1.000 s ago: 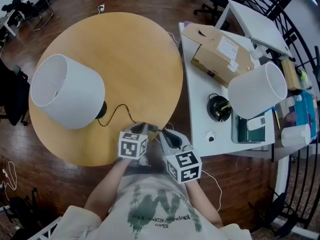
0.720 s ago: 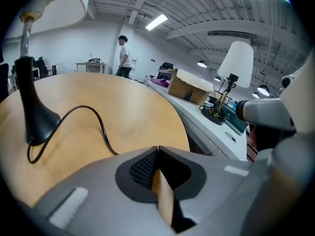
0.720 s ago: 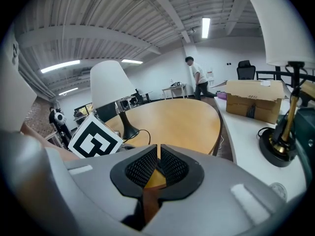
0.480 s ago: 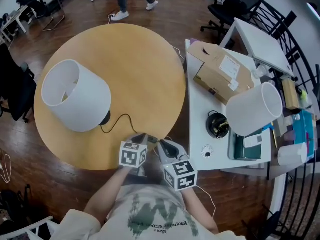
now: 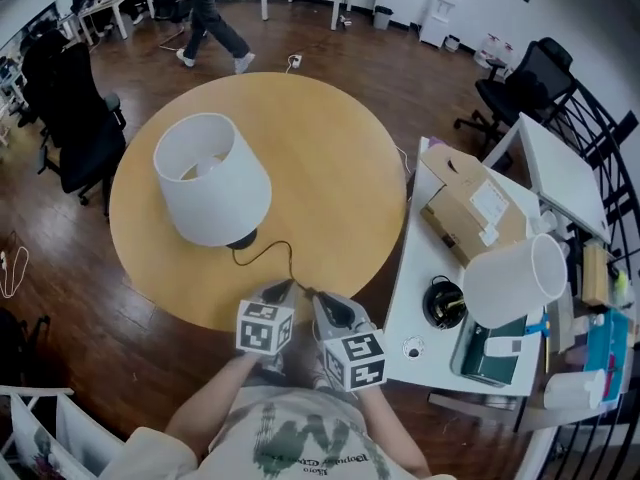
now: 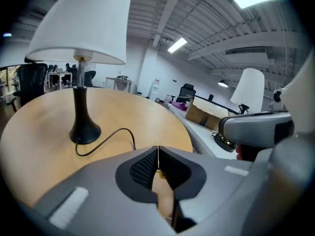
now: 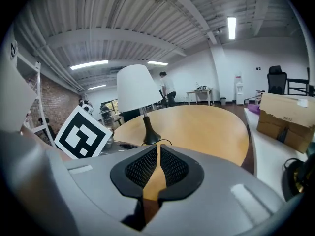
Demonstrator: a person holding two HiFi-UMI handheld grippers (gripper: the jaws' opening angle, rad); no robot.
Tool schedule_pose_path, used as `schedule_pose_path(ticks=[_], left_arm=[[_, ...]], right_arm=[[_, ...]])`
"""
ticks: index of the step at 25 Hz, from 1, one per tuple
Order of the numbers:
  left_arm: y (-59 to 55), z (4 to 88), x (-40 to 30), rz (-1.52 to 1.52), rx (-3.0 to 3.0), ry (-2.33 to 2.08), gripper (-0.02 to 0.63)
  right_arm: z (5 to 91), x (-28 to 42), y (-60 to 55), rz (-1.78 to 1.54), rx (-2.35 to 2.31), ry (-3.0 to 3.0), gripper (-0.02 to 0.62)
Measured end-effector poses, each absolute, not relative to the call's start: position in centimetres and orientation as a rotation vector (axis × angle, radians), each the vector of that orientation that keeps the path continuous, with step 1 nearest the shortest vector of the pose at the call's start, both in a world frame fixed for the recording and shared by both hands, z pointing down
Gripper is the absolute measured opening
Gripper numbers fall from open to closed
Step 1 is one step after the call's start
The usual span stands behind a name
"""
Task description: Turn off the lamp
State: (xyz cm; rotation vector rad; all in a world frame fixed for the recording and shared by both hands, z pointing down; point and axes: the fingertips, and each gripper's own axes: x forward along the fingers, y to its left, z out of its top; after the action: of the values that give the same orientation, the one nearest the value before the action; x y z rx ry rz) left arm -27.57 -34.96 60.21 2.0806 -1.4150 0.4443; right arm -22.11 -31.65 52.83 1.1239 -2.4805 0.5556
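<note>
Your left hand-held gripper is closed, jaws pressed tip to tip with nothing between them, and it hovers at the near edge of the round light-wood tabletop. Right beside it, your right hand-held gripper is shut too, with only a hairline slit between its jaws, and it's empty as well.

And there's your target: the white-shaded table lamp with its slim black stem and base stands upright on the tabletop. It's on the far left of both grippers and well apart from them. Its thin black cord snakes from the base toward the near edge, finishing close to your gripper tips. In the left gripper view the lamp rises ahead on the left, the cord looping across the wood toward you. In the right gripper view the lamp stands almost dead ahead, past the jaw tips.

Off to the right, a white rectangular table sits just beside the round one. It carries a brown cardboard box, a second white lampshade and a round black object. On the left there's a black office chair, and at the far side a person is mid-stride on the dark wooden floor.
</note>
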Motion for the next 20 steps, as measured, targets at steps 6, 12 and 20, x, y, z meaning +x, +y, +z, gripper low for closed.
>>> schedule_pose_path(ticks=[6,12,20], left_arm=[[-33.0,56.1,-30.8,0.295,2.006,-1.612,0.005],[-30.7,52.1,-33.1,0.161,1.958,-1.794,0.005],[-26.5,48.2,-34.5,0.039,1.889,-1.985,0.005]], right_arm=[[50.8,-24.9,-31.0,0.453,0.969,-2.571,0.02],[48.6,-27.4,-29.7,0.351,0.824,-2.661,0.015],[46.4,-28.9,-27.0,0.276,0.686,-2.759,0.002]])
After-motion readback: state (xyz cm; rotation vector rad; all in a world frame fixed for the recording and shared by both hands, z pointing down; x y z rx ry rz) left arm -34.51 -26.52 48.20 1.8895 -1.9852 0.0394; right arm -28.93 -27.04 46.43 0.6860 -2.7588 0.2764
